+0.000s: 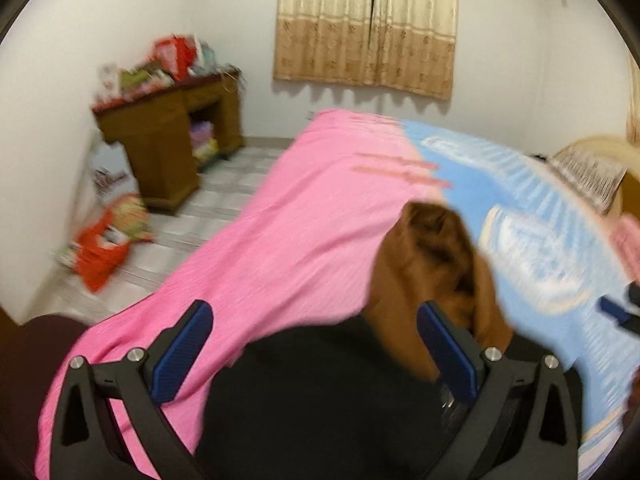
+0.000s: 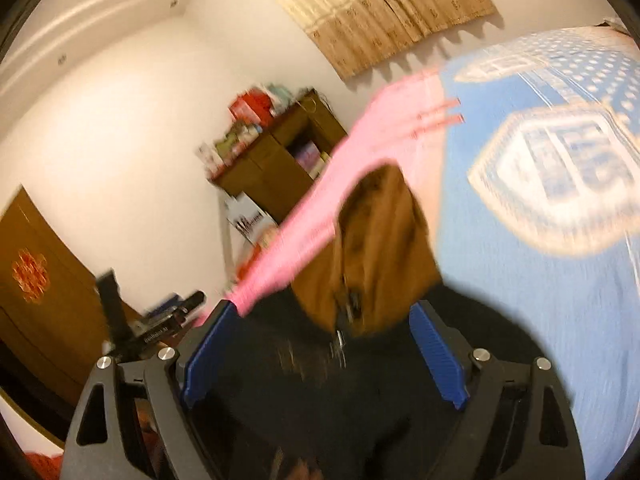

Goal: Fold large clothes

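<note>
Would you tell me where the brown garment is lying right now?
In both wrist views the brown garment lies bunched on the bed where the pink cover meets the blue sheet, its near end on a black garment.

A garment lies on the bed, with its lining turned up at the far end. A sheet covers the bed's left part. Left of the bed stands a desk with clutter on top; a curtain hangs on the wall behind.
</note>
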{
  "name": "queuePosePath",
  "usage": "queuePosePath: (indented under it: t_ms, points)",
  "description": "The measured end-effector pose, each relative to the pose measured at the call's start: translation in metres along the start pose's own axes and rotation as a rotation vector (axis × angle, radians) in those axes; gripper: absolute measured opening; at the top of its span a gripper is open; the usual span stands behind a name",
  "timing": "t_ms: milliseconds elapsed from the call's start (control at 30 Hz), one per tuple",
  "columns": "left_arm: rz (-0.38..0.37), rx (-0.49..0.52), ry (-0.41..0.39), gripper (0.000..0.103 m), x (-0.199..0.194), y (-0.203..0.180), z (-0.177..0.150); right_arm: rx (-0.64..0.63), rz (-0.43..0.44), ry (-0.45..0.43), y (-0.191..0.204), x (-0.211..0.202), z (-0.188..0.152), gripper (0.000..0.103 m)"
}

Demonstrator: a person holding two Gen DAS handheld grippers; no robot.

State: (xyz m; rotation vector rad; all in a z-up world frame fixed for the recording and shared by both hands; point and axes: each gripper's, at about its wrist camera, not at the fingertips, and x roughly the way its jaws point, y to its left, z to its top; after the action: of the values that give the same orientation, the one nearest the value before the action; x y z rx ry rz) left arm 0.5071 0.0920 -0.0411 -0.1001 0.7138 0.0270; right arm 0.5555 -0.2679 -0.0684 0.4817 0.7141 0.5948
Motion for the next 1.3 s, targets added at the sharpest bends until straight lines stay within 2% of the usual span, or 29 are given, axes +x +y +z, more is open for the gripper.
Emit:
queuePosePath:
  t_ms: [100, 167, 233, 333, 367, 400, 433, 533, 600, 633, 667, 700, 733, 767, 833, 867, 933, 1067, 1100, 1167, 1300]
  points:
    - [0.007, 0.027, 0.045, 0.103, 0.046, -0.026, 0.036, -0.002, -0.095, 0.064, -0.018, 0.050, 0.047, 0.088]
    - [0.001, 0.056, 0.062, 0.103, 0.077, -0.044, 0.050, 0.004, -0.142, 0.106, -0.032, 0.085, 0.064, 0.088]
    - [0.020, 0.069, 0.083, 0.103, 0.105, -0.063, 0.056, 0.019, -0.169, 0.139, -0.044, 0.117, 0.073, 0.088]
    - [0.009, 0.086, 0.170, 0.103, 0.153, -0.091, 0.053, 0.040, -0.219, 0.171, -0.062, 0.159, 0.079, 0.088]
    - [0.026, 0.102, 0.205, 0.102, 0.171, -0.099, 0.050, 0.036, -0.236, 0.174, -0.067, 0.174, 0.081, 0.087]
    - [0.051, 0.110, 0.227, 0.100, 0.183, -0.100, 0.049, 0.028, -0.243, 0.181, -0.070, 0.184, 0.082, 0.079]
    - [0.087, 0.110, 0.262, 0.095, 0.200, -0.104, 0.045, 0.018, -0.249, 0.193, -0.074, 0.195, 0.083, 0.064]
    - [0.120, 0.087, 0.339, 0.088, 0.231, -0.103, 0.037, 0.005, -0.236, 0.213, -0.083, 0.216, 0.086, 0.059]
    - [0.150, 0.060, 0.390, 0.083, 0.248, -0.094, 0.028, -0.012, -0.263, 0.239, -0.088, 0.229, 0.083, 0.059]
    - [0.129, 0.030, 0.399, 0.079, 0.250, -0.089, 0.026, -0.026, -0.291, 0.251, -0.091, 0.234, 0.079, 0.045]
    - [0.089, -0.016, 0.390, 0.070, 0.248, -0.083, 0.025, -0.036, -0.295, 0.264, -0.092, 0.238, 0.076, 0.030]
    - [0.061, -0.036, 0.368, 0.059, 0.242, -0.080, 0.025, -0.050, -0.289, 0.267, -0.092, 0.237, 0.072, 0.024]
    - [0.056, -0.028, 0.354, 0.020, 0.237, -0.081, 0.027, -0.084, -0.307, 0.241, -0.086, 0.231, 0.071, 0.019]
    - [0.024, -0.020, 0.345, 0.008, 0.230, -0.082, 0.027, -0.130, -0.342, 0.220, -0.079, 0.223, 0.071, 0.018]
    - [0.029, -0.008, 0.307, 0.007, 0.210, -0.083, 0.031, -0.201, -0.374, 0.165, -0.062, 0.203, 0.074, 0.015]
    - [0.041, -0.005, 0.266, 0.007, 0.194, -0.082, 0.035, -0.226, -0.374, 0.136, -0.052, 0.189, 0.076, 0.015]
    - [0.020, -0.026, 0.198, 0.007, 0.157, -0.076, 0.043, -0.264, -0.357, 0.091, -0.033, 0.160, 0.080, 0.013]
    - [-0.020, -0.030, 0.055, 0.007, 0.066, -0.061, 0.048, -0.369, -0.357, -0.031, 0.018, 0.078, 0.072, 0.010]
    - [-0.051, -0.040, 0.008, 0.007, 0.030, -0.054, 0.042, -0.393, -0.354, -0.055, 0.030, 0.059, 0.065, 0.010]
    - [-0.103, -0.060, -0.063, 0.008, -0.016, -0.039, 0.026, -0.444, -0.340, -0.093, 0.046, 0.027, 0.047, 0.010]
    - [-0.181, -0.074, -0.137, 0.010, -0.077, -0.019, -0.024, -0.482, -0.290, -0.142, 0.068, -0.036, -0.020, 0.010]
